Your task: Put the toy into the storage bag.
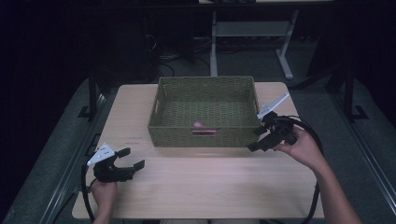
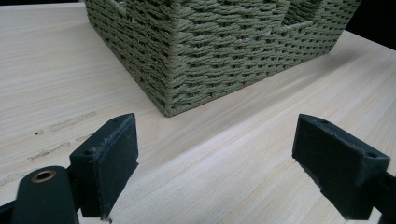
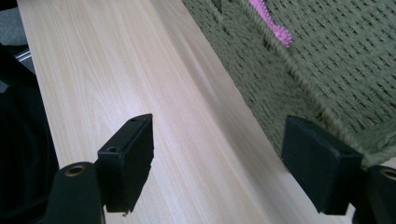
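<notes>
With both sets of jaws open and empty, the right gripper point(image 1: 259, 138) at the basket's point(image 1: 177, 135) four-o'clock corner should straddle the rim squarely while the left gripper point(image 1: 131, 158) waits on the worktop point(image 1: 210, 182).

place: lab | cues: bare wooden table point(image 1: 205, 186), desk frame legs point(image 1: 284, 56), floor cables point(image 1: 163, 58), dark room

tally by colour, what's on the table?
Green: 1, woven basket
Pink: 1, small piece inside the basket
Black: 2, left gripper and right gripper, both open and empty
Total: 4
</notes>
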Available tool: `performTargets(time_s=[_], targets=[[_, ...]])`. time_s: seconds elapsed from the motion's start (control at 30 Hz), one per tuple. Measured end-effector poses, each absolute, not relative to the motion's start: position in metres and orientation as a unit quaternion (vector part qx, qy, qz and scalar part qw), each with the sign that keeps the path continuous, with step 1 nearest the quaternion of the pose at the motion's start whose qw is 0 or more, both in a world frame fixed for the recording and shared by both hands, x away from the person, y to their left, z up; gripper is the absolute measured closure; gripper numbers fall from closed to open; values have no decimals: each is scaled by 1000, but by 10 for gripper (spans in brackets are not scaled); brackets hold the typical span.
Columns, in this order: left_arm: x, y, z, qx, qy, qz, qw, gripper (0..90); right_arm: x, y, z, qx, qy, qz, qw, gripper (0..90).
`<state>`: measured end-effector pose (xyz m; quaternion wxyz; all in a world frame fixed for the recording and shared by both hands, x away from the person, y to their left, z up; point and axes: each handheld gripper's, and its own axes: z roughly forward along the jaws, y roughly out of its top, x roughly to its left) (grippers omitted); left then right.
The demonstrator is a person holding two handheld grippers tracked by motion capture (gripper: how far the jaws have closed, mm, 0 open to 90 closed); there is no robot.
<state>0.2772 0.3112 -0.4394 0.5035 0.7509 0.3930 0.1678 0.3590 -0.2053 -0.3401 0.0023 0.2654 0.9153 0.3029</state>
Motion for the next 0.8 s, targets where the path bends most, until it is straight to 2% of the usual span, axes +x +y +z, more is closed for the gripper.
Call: performTargets(time_s=[0.8], targets=[[277,311,-439,751,394,168,503,139,335,-217,-374,276,911,308,-9,243]])
